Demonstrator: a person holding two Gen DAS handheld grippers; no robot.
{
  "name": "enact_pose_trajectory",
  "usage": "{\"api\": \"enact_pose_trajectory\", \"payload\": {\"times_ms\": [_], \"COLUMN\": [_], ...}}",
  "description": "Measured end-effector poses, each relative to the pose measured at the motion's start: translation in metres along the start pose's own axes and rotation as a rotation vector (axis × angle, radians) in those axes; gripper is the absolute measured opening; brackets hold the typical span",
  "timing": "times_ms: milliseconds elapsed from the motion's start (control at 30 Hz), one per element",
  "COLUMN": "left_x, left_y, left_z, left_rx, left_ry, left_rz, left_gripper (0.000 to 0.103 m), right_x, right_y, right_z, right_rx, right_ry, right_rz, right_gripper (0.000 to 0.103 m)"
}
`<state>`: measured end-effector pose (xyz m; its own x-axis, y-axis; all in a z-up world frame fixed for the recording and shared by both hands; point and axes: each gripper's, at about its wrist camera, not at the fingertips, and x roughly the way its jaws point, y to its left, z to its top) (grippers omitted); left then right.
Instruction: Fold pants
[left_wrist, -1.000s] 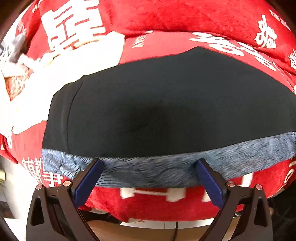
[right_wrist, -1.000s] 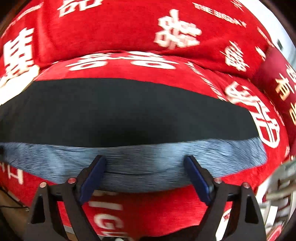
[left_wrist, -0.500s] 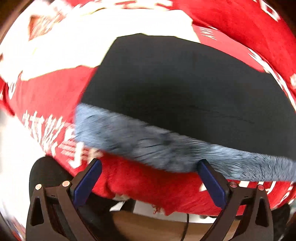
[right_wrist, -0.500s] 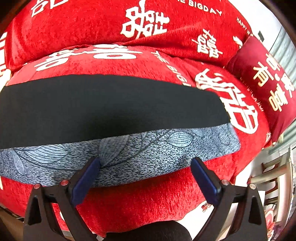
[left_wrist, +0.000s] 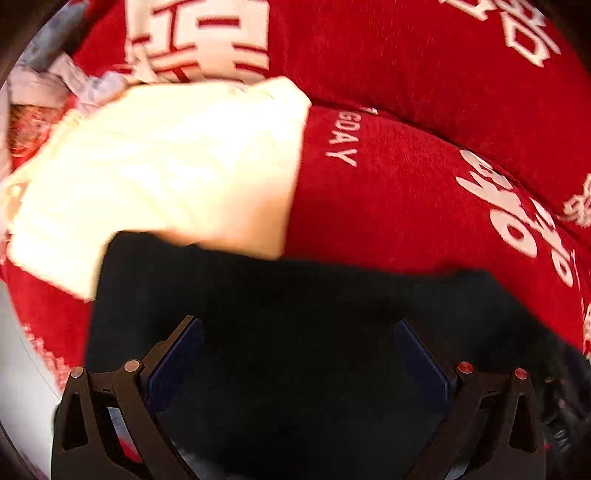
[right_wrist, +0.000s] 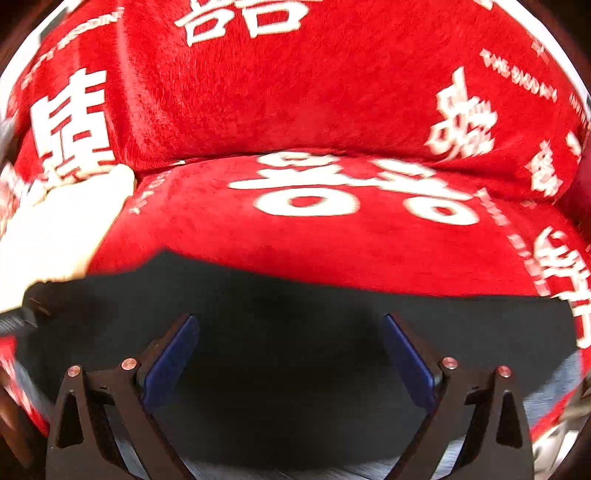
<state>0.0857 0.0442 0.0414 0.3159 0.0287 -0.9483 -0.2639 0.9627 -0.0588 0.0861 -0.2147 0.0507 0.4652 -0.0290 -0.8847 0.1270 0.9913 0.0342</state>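
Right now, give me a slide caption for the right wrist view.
Open right gripper poised over black pants on a red sofa cover, cream garment at left.

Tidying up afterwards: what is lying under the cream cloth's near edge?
The black pants overlap the cream cloth's near edge, lying on top of it; the red sofa cover extends beneath both. Whatever else the cloth covers is hidden.

Matt black cloth pants (left_wrist: 295, 314) lie on plush red velvety cover (right_wrist: 314, 92) beside a smooth cream cloth (left_wrist: 166, 166).
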Motion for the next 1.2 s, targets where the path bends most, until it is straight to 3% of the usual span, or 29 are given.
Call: {"api": "enact_pose_trajectory", "payload": {"times_ms": [133,200,267,367,433,567,600,667,833,1067,1133,1200], "left_x": [0.024,0.026,0.023,0.018,0.018,0.029,0.032,0.031,0.03,0.022,0.018,0.013], "left_y": [-0.015,-0.02,-0.016,-0.004,-0.008,-0.046,-0.052,-0.053,-0.031,0.01,0.017,0.012], "left_z": [0.008,0.004,0.002,0.006,0.01,0.007,0.007,0.009,0.013,0.002,0.0,-0.007], "left_rx": [-0.012,0.012,0.013,-0.104,-0.158,-0.032,0.0,0.001,-0.033,-0.066,-0.095,-0.129], "left_ry": [0.044,0.026,0.023,0.021,0.027,0.035,0.024,0.013,0.006,-0.021,-0.024,-0.019], "left_rz": [0.072,0.082,0.096,0.059,0.014,0.098,0.138,0.144,0.142,0.177,0.196,0.191], "left_gripper": [0.103,0.103,0.103,0.103,0.103,0.103,0.103,0.103,0.103,0.103,0.103,0.103], "right_x": [0.035,0.043,0.038,0.028,0.025,0.035,0.039,0.036,0.026,0.005,-0.008,-0.026], "right_y": [0.013,0.014,0.001,-0.021,-0.016,0.013,0.014,0.001,-0.073,-0.218,-0.252,-0.26], "right_z": [0.009,0.006,0.007,0.009,0.013,0.014,0.012,0.011,0.01,-0.002,-0.006,-0.01], "right_rx": [0.067,0.015,0.043,0.166,0.165,0.047,0.025,0.034,0.105,0.185,0.274,0.296], "right_ry": [0.081,0.078,0.06,0.043,0.032,0.047,0.062,0.053,0.057,0.03,0.01,-0.049], "right_rz": [-0.058,-0.131,-0.219,-0.232,-0.212,-0.199,-0.22,-0.227,-0.321,-0.445,-0.408,-0.349], "right_gripper": [0.099,0.1,0.1,0.1,0.1,0.1,0.1,0.1,0.1,0.1,0.1,0.1]}}
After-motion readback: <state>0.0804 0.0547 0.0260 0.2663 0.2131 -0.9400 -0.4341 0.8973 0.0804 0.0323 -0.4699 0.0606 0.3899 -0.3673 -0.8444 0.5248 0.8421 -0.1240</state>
